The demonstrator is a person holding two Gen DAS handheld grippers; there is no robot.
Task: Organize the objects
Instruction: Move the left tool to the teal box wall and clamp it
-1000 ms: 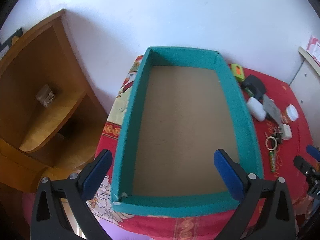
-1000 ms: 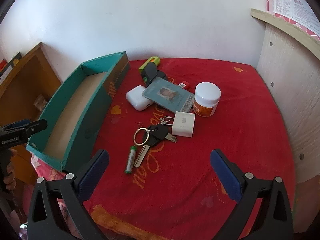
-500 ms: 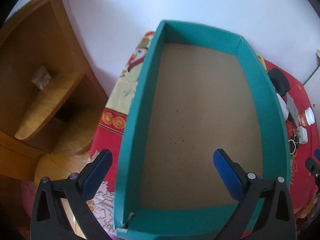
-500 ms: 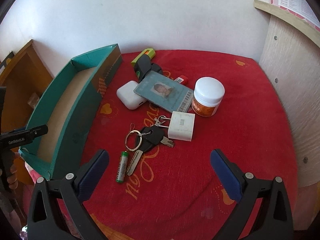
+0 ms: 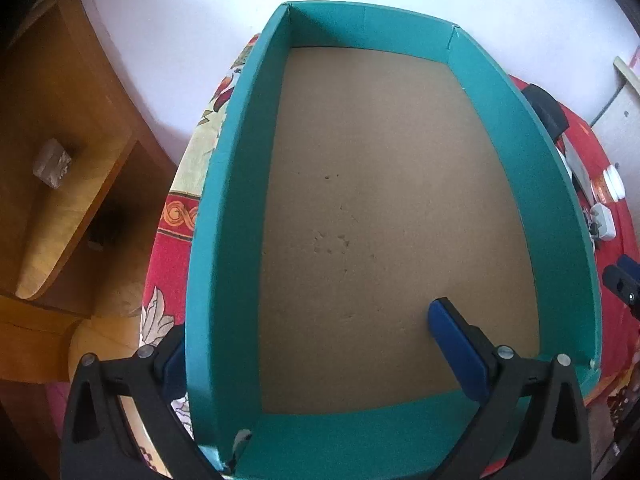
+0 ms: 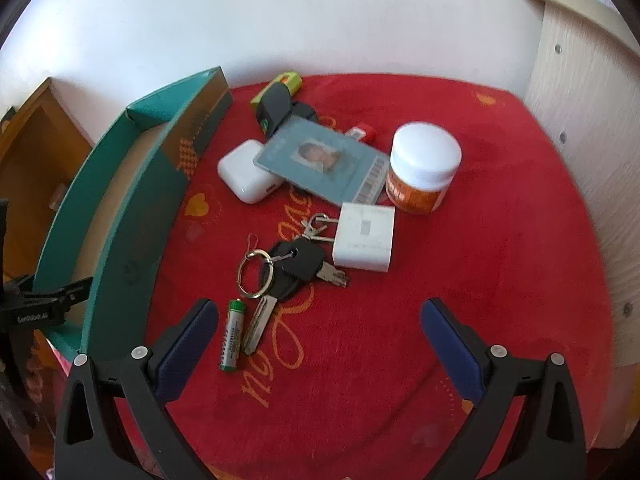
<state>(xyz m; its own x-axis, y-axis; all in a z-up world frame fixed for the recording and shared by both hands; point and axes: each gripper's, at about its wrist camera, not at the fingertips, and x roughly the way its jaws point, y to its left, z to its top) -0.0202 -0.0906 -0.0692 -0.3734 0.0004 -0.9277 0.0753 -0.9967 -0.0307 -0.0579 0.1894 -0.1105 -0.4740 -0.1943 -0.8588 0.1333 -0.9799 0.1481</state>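
Observation:
A teal box with a bare brown cardboard floor fills the left wrist view. My left gripper is open and straddles the box's left wall, one finger outside it and the other inside above the floor. My right gripper hangs open over the red cloth. Just ahead of it lie a green battery, a bunch of keys and a white charger. Farther back are an ID card, a white earbuds case and a white-lidded orange jar.
A black item, a green item and a small red item lie near the wall. A wooden shelf stands left of the bed. A pale wooden panel borders the right.
My left gripper moved forward and down over the box, so its left finger now sits outside the left wall. My right gripper came closer to the keys and battery.

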